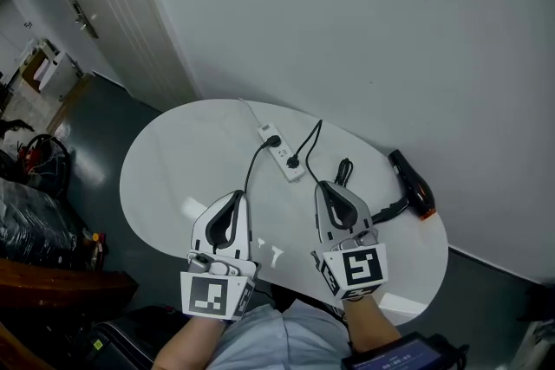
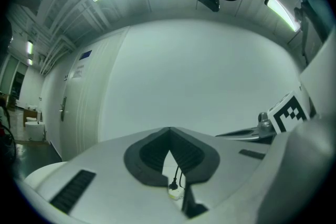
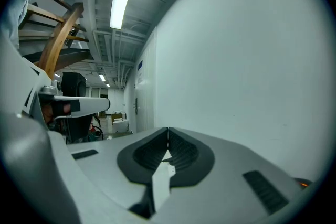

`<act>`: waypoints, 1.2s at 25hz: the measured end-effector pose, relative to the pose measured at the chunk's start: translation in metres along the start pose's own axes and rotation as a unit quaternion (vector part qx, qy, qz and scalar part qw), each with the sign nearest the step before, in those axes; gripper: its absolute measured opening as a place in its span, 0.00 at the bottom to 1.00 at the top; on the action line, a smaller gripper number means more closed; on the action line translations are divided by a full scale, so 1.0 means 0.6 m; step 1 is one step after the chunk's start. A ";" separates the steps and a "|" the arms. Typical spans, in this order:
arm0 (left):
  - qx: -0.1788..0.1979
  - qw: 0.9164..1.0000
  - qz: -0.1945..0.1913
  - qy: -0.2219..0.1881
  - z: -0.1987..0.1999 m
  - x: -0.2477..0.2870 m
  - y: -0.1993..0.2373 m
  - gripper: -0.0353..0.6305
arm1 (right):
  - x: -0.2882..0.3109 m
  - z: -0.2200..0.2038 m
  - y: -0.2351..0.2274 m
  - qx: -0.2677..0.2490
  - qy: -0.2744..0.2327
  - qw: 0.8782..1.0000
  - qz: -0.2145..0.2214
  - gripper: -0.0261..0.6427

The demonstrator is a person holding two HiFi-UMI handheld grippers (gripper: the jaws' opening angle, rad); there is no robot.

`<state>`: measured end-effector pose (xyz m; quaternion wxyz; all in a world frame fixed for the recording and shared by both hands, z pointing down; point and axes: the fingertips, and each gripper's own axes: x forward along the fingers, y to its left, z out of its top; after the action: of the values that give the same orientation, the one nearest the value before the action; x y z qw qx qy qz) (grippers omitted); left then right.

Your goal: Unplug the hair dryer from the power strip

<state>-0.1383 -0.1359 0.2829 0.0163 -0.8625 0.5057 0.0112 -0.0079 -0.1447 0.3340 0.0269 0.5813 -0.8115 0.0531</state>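
L tool (image 1: 238, 197) was closed & empty over the table's (image 1: 165, 178) near side. The power strip (image 1: 283, 153) lay mid-table, just beyond, w/ left plug (image 1: 274, 140) & right plug (image 1: 293, 160) in it. R tool (image 1: 323, 186) was closed, empty too. Hair dryer (image 1: 413, 185) lay far right. Risks: the wrong plug could get pulled, since the cords were hard to trace. The strip, if unpinned, could lift w/ the plug.
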 end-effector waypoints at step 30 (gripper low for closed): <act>0.019 0.997 -0.052 0.046 -0.036 0.167 0.031 0.05 | 0.127 -0.060 -0.075 0.054 0.035 0.998 -0.024 0.04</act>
<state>-0.1053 -0.2331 0.3005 0.0102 -0.8865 0.4609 -0.0390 0.0094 -0.2265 0.3800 0.0255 0.5989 -0.7919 0.1163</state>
